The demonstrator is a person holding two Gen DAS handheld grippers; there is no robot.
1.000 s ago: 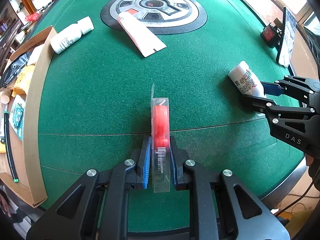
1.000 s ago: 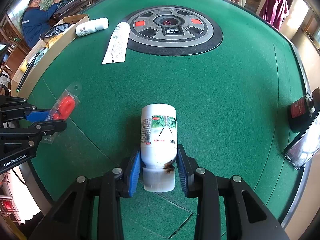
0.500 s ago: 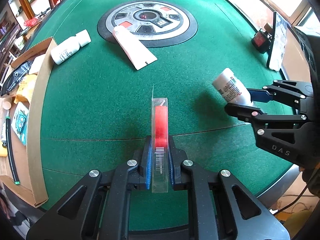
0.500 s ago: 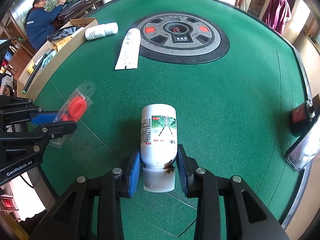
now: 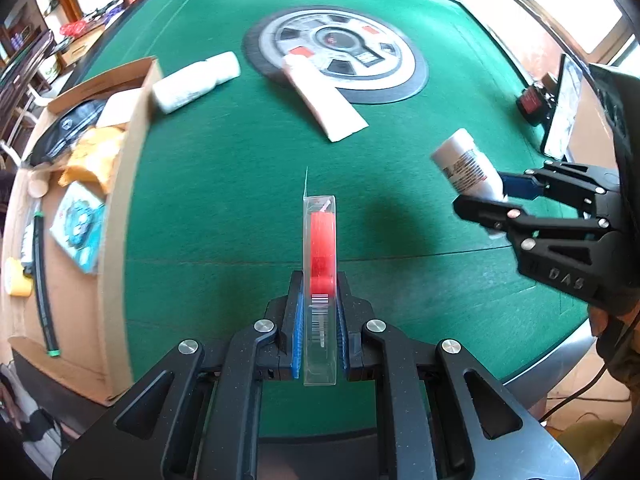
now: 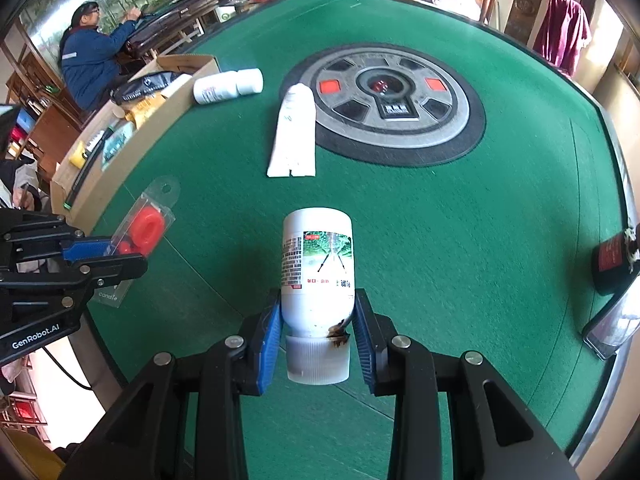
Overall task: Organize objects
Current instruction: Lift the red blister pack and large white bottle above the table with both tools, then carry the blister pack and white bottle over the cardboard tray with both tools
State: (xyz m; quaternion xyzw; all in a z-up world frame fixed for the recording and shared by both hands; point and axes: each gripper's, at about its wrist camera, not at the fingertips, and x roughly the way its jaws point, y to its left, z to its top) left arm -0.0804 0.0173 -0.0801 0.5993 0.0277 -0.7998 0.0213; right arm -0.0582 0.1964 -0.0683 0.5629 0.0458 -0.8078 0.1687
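My left gripper (image 5: 319, 320) is shut on a clear blister pack with a red tape roll (image 5: 320, 248), held edge-on above the green table; the pack also shows in the right wrist view (image 6: 146, 226). My right gripper (image 6: 316, 320) is shut on a white labelled bottle (image 6: 318, 264), cap toward me, lifted off the felt; the bottle also shows in the left wrist view (image 5: 466, 166). A second white bottle (image 5: 196, 82) and a white tube (image 5: 324, 104) lie on the table farther off. A cardboard box (image 5: 120, 184) holding several items stands along the left edge.
A round grey and black centre console (image 6: 394, 104) sits mid-table. A phone on a stand (image 5: 560, 108) and a small red and black object (image 5: 530, 104) stand at the right edge. A person in blue (image 6: 92, 56) sits beyond the far left corner.
Both grippers have risen and moved forward and leftward with their loads. The bottle is lifted off the felt. The box and the lying items appear closer.
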